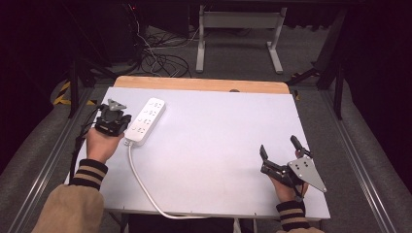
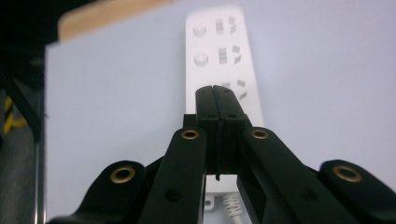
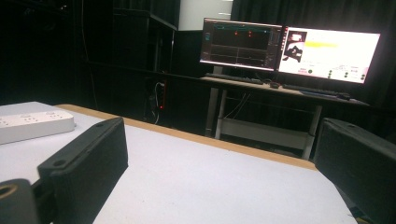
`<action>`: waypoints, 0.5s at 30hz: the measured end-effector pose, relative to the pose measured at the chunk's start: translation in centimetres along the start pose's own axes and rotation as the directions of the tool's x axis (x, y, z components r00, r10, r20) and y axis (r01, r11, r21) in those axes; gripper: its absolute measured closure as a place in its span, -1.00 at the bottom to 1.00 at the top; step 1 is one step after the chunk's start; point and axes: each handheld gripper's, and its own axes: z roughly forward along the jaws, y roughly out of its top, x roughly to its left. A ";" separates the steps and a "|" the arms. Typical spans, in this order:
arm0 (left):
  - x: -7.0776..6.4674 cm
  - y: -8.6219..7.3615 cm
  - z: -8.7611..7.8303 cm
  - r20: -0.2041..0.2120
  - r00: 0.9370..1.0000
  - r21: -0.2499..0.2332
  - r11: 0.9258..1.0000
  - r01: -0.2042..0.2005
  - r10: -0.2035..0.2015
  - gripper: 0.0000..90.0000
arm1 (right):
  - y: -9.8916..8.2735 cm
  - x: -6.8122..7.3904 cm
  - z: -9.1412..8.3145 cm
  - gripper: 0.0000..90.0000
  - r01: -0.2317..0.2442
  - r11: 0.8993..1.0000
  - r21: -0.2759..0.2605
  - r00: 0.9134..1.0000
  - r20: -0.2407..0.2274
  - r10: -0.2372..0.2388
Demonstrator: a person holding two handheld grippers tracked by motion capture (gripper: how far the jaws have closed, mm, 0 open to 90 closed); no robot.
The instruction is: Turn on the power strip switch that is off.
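A white power strip (image 1: 146, 120) lies on the left part of the table, and its white cable (image 1: 141, 182) runs off the near edge. My left gripper (image 1: 122, 125) is held beside the strip's cable end. In the left gripper view its jaws are shut together with nothing between them, the left gripper (image 2: 216, 92) tips low over the power strip (image 2: 219, 46), near its third row of sockets. My right gripper (image 1: 280, 147) rests at the near right of the table, jaws wide open and empty. The right gripper (image 3: 224, 186) view has the power strip (image 3: 32, 123) far off at left.
The table (image 1: 214, 145) has a white top with a wooden strip (image 1: 201, 84) along its far edge. Beyond it stand a desk frame (image 1: 240, 34) and loose cables (image 1: 160, 60) on the floor. Two lit monitors (image 3: 289, 46) stand on a desk behind.
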 end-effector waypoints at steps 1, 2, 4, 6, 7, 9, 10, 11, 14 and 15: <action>0.0 0.0 0.8 -0.010 1.000 0.038 0.999 -0.004 0.004 1.00 | 0.0 0.0 0.1 -0.92 0.004 1.000 0.000 1.000 -0.002 -0.004; 0.0 -0.1 1.5 -0.016 1.000 0.062 0.998 -0.002 0.003 1.00 | 0.0 0.1 0.1 -0.92 0.005 1.000 0.002 1.000 -0.007 -0.005; 0.1 -0.2 2.2 -0.029 1.000 0.069 0.998 0.009 -0.007 1.00 | 0.0 0.3 0.2 -0.92 0.002 1.000 0.002 1.000 -0.014 -0.002; 0.2 -0.1 2.4 -0.019 1.000 0.066 0.998 0.025 -0.024 1.00 | 0.0 0.6 0.3 -0.92 0.010 1.000 -0.001 1.000 -0.025 -0.010; 0.3 0.0 2.5 -0.014 1.000 0.075 0.997 0.024 -0.023 1.00 | 0.0 0.7 0.3 -0.92 0.012 1.000 0.004 0.999 -0.029 -0.012; 0.3 -0.2 2.9 -0.013 1.000 0.105 0.994 0.028 -0.027 1.00 | 0.0 0.7 0.3 -0.92 0.014 1.000 0.004 0.999 -0.029 -0.014; 0.4 -0.3 3.2 -0.015 1.000 0.116 0.993 0.029 -0.028 1.00 | 0.0 0.8 0.3 -0.92 0.014 1.000 0.002 0.999 -0.030 -0.014; 0.4 -0.4 3.4 -0.008 0.999 0.112 0.993 0.033 -0.033 1.00 | 0.1 0.8 0.2 -0.92 0.010 1.000 0.002 0.999 -0.030 -0.010; 0.6 -0.4 3.6 -0.004 0.999 0.108 0.994 0.032 -0.031 1.00 | 0.1 0.7 0.2 -0.92 0.007 1.000 0.000 1.000 -0.024 -0.007; 0.6 -0.3 3.8 -0.001 0.999 0.107 0.993 0.046 -0.046 1.00 | 0.1 0.7 0.2 -0.92 0.007 1.000 0.001 1.000 -0.024 -0.007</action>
